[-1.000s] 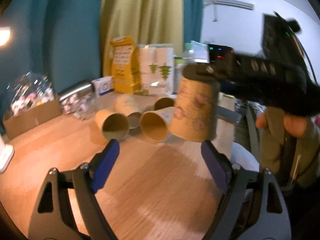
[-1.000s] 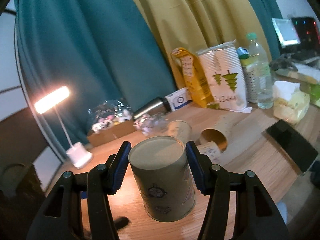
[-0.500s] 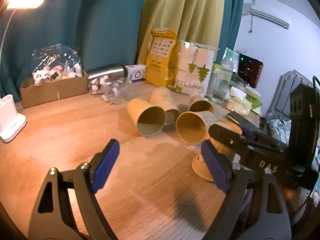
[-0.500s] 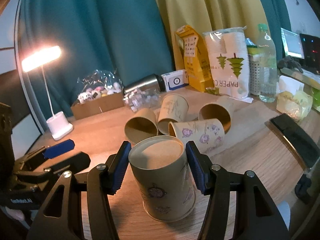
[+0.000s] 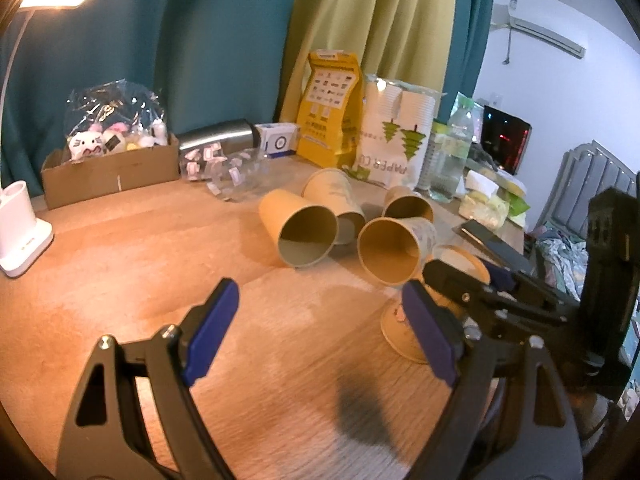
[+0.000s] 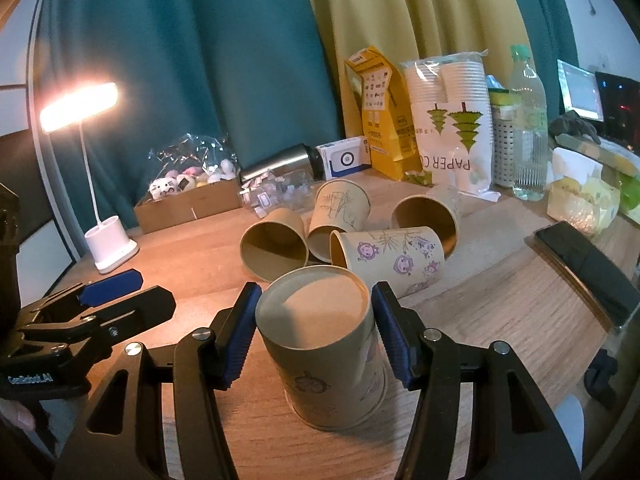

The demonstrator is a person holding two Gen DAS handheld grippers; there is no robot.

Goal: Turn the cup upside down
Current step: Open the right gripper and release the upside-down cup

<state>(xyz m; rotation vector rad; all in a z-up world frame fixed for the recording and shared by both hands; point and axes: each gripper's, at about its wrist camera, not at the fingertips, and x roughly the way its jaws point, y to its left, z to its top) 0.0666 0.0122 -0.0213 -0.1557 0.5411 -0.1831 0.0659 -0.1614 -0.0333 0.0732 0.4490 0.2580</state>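
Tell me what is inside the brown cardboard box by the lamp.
The box holds small plush toys, one a white cat face, under a crinkled clear bag. The box wall and the bag's glare hide whatever lies lower down.

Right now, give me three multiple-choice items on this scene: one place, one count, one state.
1. Where is the cup between the right gripper's fingers?
A on the table
B in the box
C inside a bag
2. How many cups lie on their sides?
A two
B four
C six
3. The left gripper is:
A open, empty
B shut on a bottle
C shut on a phone
Key: A, its rim rests on the wood, base up; B, four lie behind it; A, nothing sits between its spread fingers.
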